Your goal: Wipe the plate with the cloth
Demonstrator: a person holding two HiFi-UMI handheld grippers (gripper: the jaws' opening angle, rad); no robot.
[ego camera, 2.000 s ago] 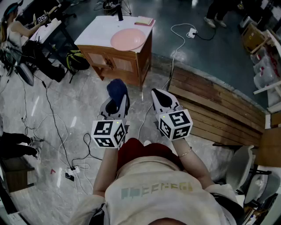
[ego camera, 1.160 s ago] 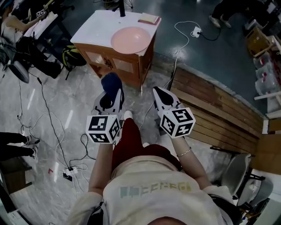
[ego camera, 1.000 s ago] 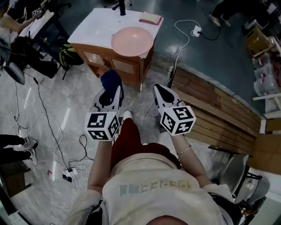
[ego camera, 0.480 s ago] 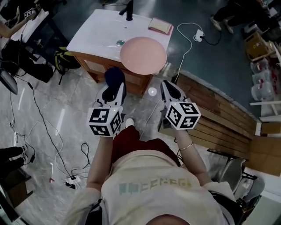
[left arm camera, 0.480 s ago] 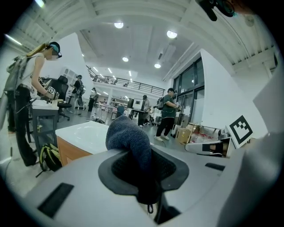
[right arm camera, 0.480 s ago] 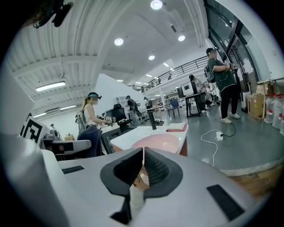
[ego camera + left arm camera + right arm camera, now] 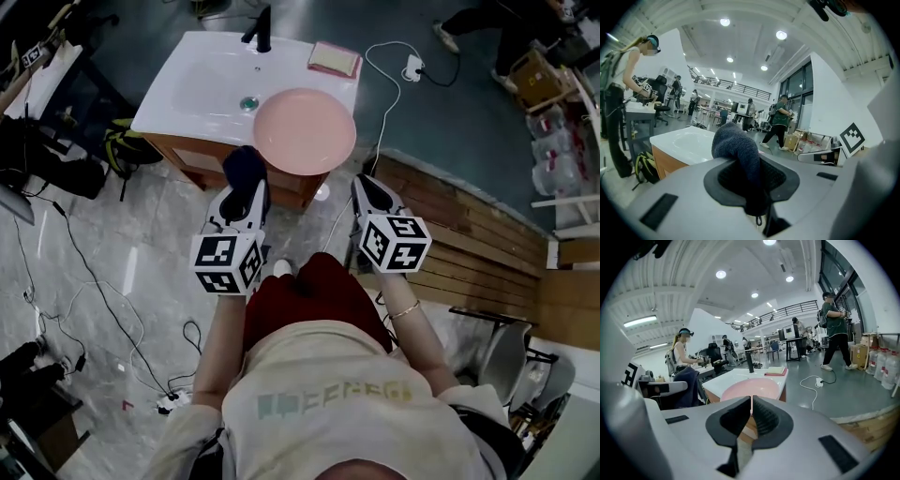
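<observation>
Listing by view.

Head view: washstand with white top (image 7: 192,89). Black tap (image 7: 262,28) at the far edge, drain (image 7: 248,103) in the basin, and a pink pad (image 7: 334,58) at the far right corner. Plate (image 7: 305,131), pink, lies at the near right corner, just beside the drain, with its rim at the near edge. Left gripper (image 7: 246,192) is held in front of the washstand, with a dark blue cloth (image 7: 244,167) bunched at its tip. Right gripper (image 7: 366,186) is level with it, near the plate's near rim and apart from it.

Left gripper view: jaws clamped on the cloth (image 7: 738,150), which rises above them in a rounded wad. The top's (image 7: 682,140) near corner shows beyond, at left.

Right gripper view: jaws pressed together, nothing between them. The plate (image 7: 750,386) lies straight ahead beyond the tips, untouched. Behind it stand the tap (image 7: 749,363) and the pad (image 7: 776,371).
</observation>
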